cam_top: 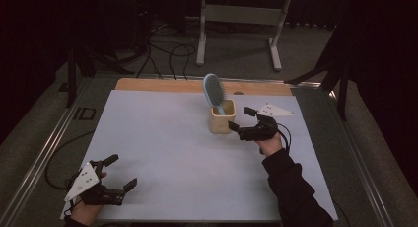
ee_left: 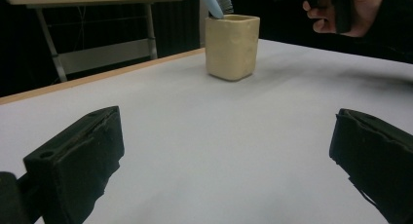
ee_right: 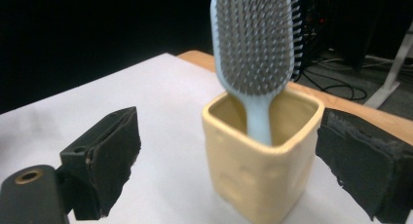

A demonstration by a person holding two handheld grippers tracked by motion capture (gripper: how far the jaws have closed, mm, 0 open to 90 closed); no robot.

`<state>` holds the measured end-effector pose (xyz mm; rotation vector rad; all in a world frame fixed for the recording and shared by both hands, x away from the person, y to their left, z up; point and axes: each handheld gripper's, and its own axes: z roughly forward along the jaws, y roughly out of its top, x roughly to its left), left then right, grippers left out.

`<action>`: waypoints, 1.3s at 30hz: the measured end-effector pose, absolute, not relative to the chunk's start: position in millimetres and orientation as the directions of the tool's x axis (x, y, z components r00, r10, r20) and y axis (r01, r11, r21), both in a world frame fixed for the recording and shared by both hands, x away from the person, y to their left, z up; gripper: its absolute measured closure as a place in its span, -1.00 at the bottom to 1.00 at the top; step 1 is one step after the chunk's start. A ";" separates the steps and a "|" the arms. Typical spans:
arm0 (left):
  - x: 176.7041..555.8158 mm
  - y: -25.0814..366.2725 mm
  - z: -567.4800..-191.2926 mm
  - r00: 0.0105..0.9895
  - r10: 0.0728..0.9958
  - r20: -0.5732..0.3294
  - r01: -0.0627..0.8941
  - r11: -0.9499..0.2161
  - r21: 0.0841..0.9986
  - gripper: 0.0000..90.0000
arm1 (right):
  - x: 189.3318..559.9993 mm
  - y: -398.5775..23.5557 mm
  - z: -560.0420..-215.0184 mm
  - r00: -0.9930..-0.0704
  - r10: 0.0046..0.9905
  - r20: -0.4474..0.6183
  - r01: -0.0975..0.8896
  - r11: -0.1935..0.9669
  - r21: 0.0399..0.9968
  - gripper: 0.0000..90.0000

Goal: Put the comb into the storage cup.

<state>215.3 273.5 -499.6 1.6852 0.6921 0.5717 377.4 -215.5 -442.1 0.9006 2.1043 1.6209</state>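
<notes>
Right gripper point(ee_right: 224, 156) hovers with black jaws spread wide, just short of a square cream ceramic cup point(ee_right: 260, 156) ahead between them; a pale blue paddle hairbrush point(ee_right: 255, 48) stands handle-down inside. Left gripper point(cam_top: 121, 175), also spread, rests well apart.

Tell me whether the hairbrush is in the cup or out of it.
In. The hairbrush stands handle-down inside the yellow cup, its bristled head sticking up above the rim and leaning a little.

White mat point(cam_top: 162, 138) covers the table; a wooden strip point(cam_top: 162, 85) shows along its far edge. Beyond, on grey floor: a pale frame stand point(cam_top: 236, 15) at centre, black cables point(cam_top: 167, 52) far left, probably tripod legs point(cam_top: 325, 69) far right.
</notes>
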 end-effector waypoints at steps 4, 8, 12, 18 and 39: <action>215.5 273.3 -499.8 0.706 0.708 0.011 0.145 -0.160 0.976 -1.00 | 369.5 -220.6 -447.4 -0.746 0.655 0.116 0.282 0.154 0.947 -0.80; 215.3 273.4 -499.6 0.706 0.708 0.010 0.144 -0.158 0.977 -1.00 | 360.7 -226.6 -453.7 -0.747 0.653 0.124 0.293 0.156 0.943 -0.80; 215.4 273.3 -499.6 0.707 0.707 0.011 0.143 -0.158 0.977 -1.00 | 351.3 -233.7 -461.2 -0.747 0.652 0.127 0.299 0.160 0.941 -0.80; 215.6 272.8 -499.5 0.707 0.707 0.012 0.143 -0.159 0.977 -1.00 | 338.0 -245.5 -471.7 -0.737 0.662 0.136 0.314 0.158 0.936 -0.80; 215.6 272.9 -499.1 0.708 0.706 0.014 0.142 -0.161 0.977 -1.00 | 286.7 -280.5 -495.7 -0.704 0.701 0.113 0.356 0.211 0.910 -0.76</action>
